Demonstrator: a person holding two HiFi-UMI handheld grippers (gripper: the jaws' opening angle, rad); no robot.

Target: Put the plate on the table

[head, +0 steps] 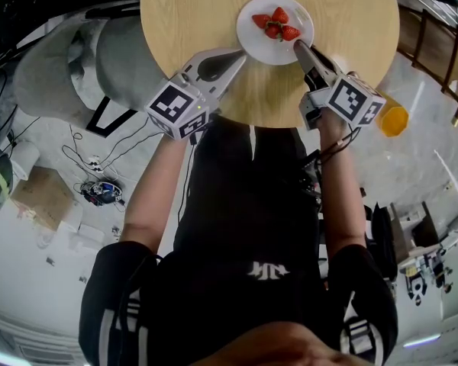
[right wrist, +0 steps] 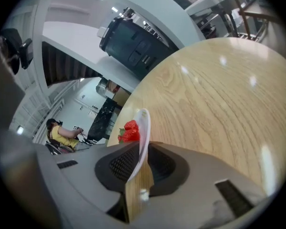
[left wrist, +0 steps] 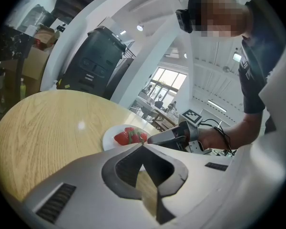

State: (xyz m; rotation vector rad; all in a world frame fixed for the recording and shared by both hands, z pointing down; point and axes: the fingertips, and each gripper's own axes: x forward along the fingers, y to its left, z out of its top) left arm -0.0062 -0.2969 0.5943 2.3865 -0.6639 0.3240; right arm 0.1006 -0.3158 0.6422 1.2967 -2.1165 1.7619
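A white plate [head: 253,43] with a few strawberries [head: 276,23] lies flat on the round wooden table [head: 191,14], near its front edge. My right gripper [head: 298,44] reaches the plate's right front rim. In the right gripper view the rim [right wrist: 144,128] stands between the jaws with bare wood showing beside it, so the gripper is open around it; the strawberries [right wrist: 129,131] lie just beyond. My left gripper [head: 240,54] rests just left of the plate, shut on nothing, its tips [left wrist: 143,146] meeting in front of the plate [left wrist: 112,138].
An orange cup [head: 394,120] stands on the floor to the right of the table. A wooden frame [head: 443,52] is at the far right and a grey cushion [head: 69,67] at the left. A cardboard box [head: 42,197] and cables lie on the floor.
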